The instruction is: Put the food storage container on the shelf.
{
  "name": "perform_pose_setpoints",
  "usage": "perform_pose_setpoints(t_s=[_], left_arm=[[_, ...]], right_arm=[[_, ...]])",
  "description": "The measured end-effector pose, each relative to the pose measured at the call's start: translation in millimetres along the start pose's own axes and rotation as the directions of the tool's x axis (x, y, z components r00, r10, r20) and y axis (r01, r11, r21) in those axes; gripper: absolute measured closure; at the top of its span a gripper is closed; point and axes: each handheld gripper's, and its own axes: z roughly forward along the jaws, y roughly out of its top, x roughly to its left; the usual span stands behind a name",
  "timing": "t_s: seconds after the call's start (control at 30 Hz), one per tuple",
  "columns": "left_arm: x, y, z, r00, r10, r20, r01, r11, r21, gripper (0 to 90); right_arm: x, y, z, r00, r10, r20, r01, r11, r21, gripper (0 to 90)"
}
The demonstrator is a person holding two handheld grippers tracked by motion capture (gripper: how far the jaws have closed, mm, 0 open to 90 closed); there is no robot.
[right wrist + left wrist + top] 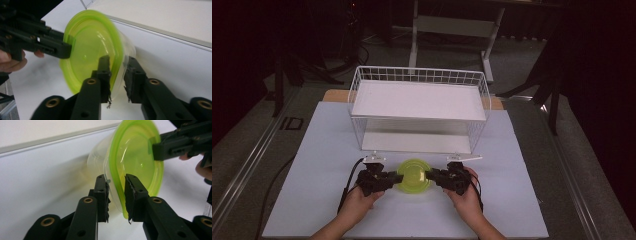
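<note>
Here the high view sets a round container with a lime-green lid (pixel 414 175) on the white table (pixel 312 165), in front of a white wire basket (pixel 419 107), with the left gripper (pixel 396 178) and right gripper (pixel 430 175) meeting it from opposite sides. The left gripper view adds what that view cannot: the clear tub beneath the lid, and its own two jaws clamped on the lid's rim, one on each face. The right gripper view shows the same on the far side, its jaws pinching rim and tub wall. Both hands rest low on the table, wrists angled inward, grippers pointing at each other. Motion blur softens the lid's edge in both gripper views. From above, the tub's body is hidden under the lid.
</note>
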Motion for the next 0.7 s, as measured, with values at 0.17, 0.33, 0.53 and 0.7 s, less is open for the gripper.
perform_pose_setpoints(t_s=[0.17, 0.33, 0.53, 0.7], left_arm=[[1.1, -1.2, -3.4, 0.9981, -0.046, 0.041, 0.049, 0.9968, -0.063, 79.6], [-3.7, 14.9, -10.6, 1.0, -0.004, 0.008, 0.005, 0.991, -0.134, 80.0], [-4.2, 31.4, -13.2, 0.999, 0.035, -0.027, -0.039, 0.9842, -0.173, 80.1], [0.3, 41.0, -7.6, 0.9969, 0.051, -0.059, -0.061, 0.9828, -0.175, 80.0]], right_arm=[[2.4, 3.8, -4.9, 0.9998, -0.012, 0.018, 0.012, 1.0, -0.02, 80.5], [6.3, 16.3, -13.9, 0.9987, -0.013, 0.05, 0.017, 0.998, -0.068, 80.5], [4.6, 29.3, -18.5, 0.9984, 0.009, 0.057, -0.003, 0.995, -0.1, 80.5], [-0.3, 35.6, -15.4, 0.9972, 0.029, 0.069, -0.021, 0.994, -0.107, 80.5]])
